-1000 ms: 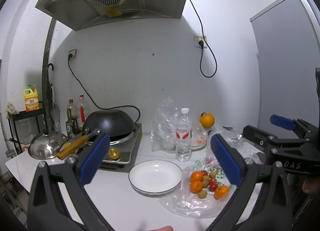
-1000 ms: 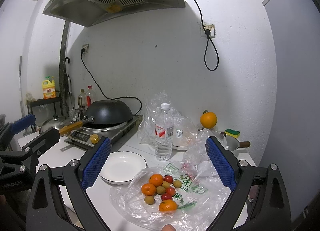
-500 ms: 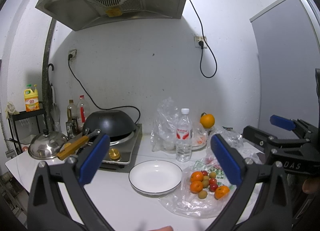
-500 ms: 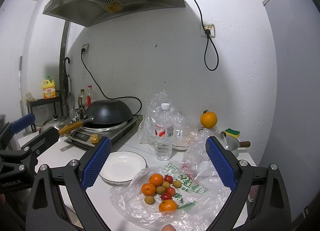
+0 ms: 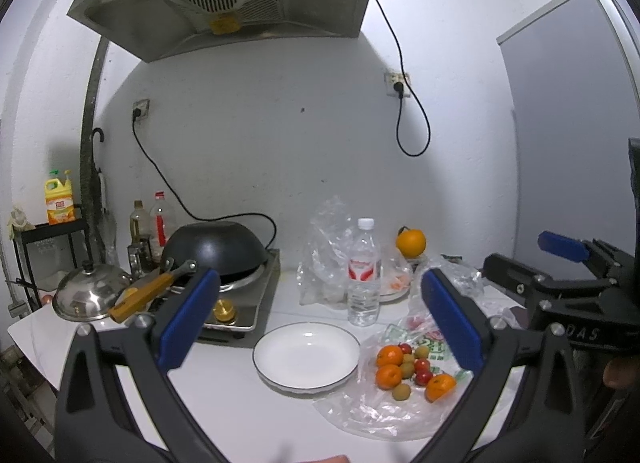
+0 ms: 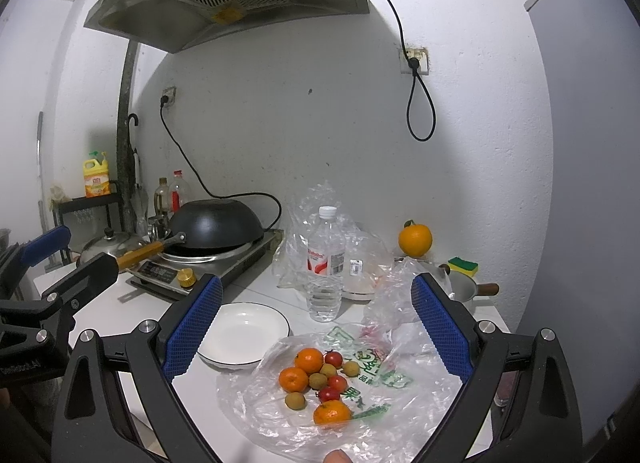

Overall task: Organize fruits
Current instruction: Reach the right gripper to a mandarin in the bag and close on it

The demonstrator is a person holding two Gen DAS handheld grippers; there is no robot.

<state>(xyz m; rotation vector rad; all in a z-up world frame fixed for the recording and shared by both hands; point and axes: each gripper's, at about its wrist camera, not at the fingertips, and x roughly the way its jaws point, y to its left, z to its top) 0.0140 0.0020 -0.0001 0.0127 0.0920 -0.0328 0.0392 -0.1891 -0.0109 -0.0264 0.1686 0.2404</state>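
The fruits (image 6: 316, 381) lie in a loose heap on an opened bag (image 6: 360, 415), low centre of the right wrist view, just right of the empty plate (image 6: 244, 333) on the bench (image 5: 224, 395). Both the right tool (image 6: 316, 327) and left tool (image 5: 320, 317) hang released, grasping nothing. Round fruit may roll, or the slack film snag in the tips and drag the heap.

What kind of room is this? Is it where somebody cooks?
Yes, most likely a small home kitchen. A black wok sits on a cooktop under a big range hood, and fruit lies on a plastic bag beside a white plate.
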